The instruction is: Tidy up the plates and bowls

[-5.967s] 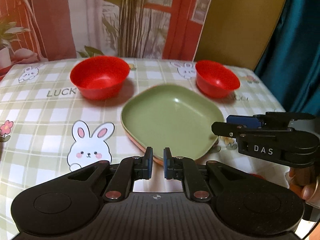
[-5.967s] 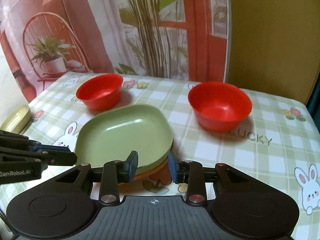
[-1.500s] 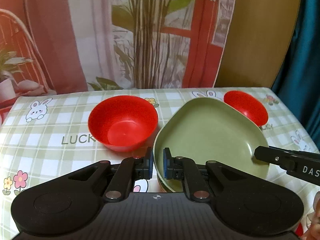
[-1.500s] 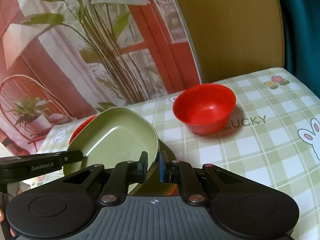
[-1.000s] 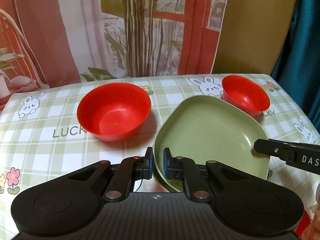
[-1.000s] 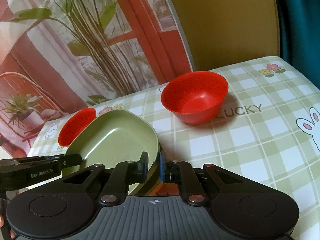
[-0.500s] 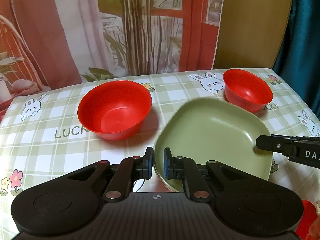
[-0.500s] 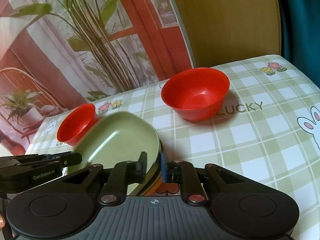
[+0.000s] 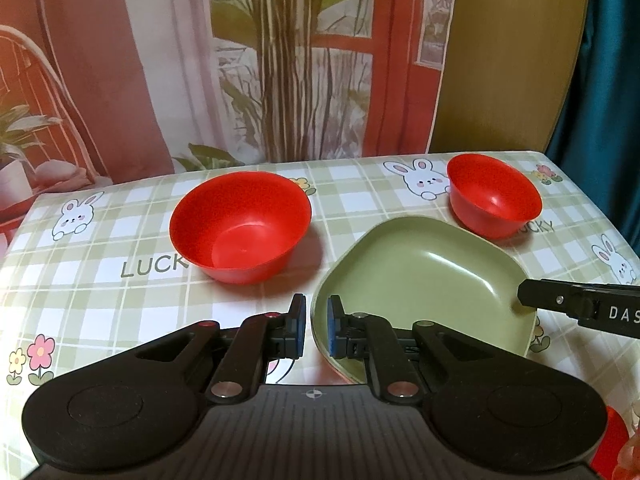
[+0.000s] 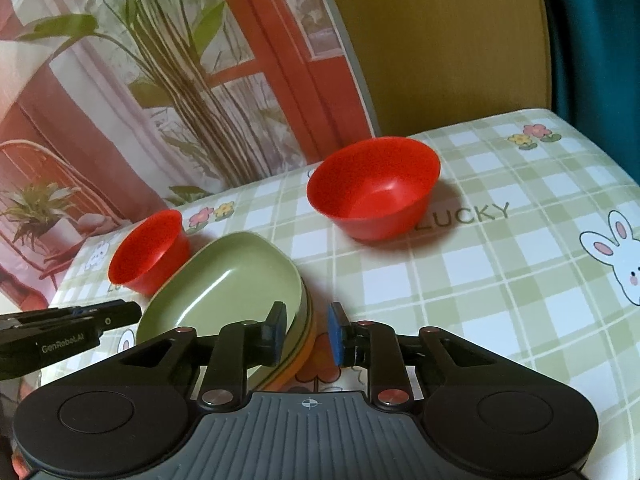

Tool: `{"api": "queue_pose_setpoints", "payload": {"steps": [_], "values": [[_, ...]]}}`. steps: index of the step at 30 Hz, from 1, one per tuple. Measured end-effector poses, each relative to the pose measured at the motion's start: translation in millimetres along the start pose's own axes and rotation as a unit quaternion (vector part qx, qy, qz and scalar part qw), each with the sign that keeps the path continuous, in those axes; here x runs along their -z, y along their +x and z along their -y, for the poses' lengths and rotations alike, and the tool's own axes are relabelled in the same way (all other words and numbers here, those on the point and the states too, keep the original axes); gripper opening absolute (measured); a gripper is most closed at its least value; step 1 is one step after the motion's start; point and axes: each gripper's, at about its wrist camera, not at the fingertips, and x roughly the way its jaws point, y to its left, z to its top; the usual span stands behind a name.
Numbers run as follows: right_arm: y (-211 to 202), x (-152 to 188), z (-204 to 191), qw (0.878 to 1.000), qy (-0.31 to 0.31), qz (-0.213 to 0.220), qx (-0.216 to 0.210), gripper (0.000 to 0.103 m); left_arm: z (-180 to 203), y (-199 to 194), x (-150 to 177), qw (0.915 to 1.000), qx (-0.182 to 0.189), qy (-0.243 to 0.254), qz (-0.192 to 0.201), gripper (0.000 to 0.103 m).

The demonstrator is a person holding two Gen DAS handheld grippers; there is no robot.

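Left gripper (image 9: 317,327): jaws nearly closed, pinching the near-left rim of the green plate (image 9: 424,280). The rim passes between the blue pads and both pads appear to touch it.

Right gripper (image 10: 307,334): jaws have just been opening. The plate's right rim (image 10: 224,288) sits in the gap; the left pad lies against the plate's inner side, while the right pad stands clear of the rim. Not gripping.

Below the green plate, an orange plate (image 10: 306,346) shows at the edge in the right wrist view, stacked directly under it. The stack sits on the table (image 9: 100,248), near its front edge and right of centre in the left wrist view. Whether the green plate's left side is fully down I cannot tell.

Two red bowls, both upright. Left bowl (image 9: 240,226) stands toward the back left part of the table, beside the printed "LUCK", apart from the plates. Right bowl (image 9: 494,196) stands near the back right corner, just behind the green plate's far corner.

Table is covered with a green-and-white checked cloth printed with rabbits and flowers.
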Motion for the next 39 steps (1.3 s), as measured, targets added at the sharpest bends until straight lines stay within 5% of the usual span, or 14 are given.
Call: {"api": "queue_pose_setpoints", "payload": {"steps": [13,22,39], "values": [[-9.1,-3.7,2.4,1.000,0.016,0.005,-0.009,0.023,-3.9,-13.6,-1.8,0.9998,0.002,-0.021,0.005,0.012],[-39.6,-8.8,-2.7,0.999,0.005,0.041,-0.012,0.023,-4.5,-52.5,3.1,0.9987,0.018,-0.032,0.035,0.024],[-59.9,-29.6,-22.2,0.997,-0.028,0.076,-0.013,0.023,-60.2,-81.0,-10.6,0.9965,-0.038,-0.030,0.068,0.032]]}}
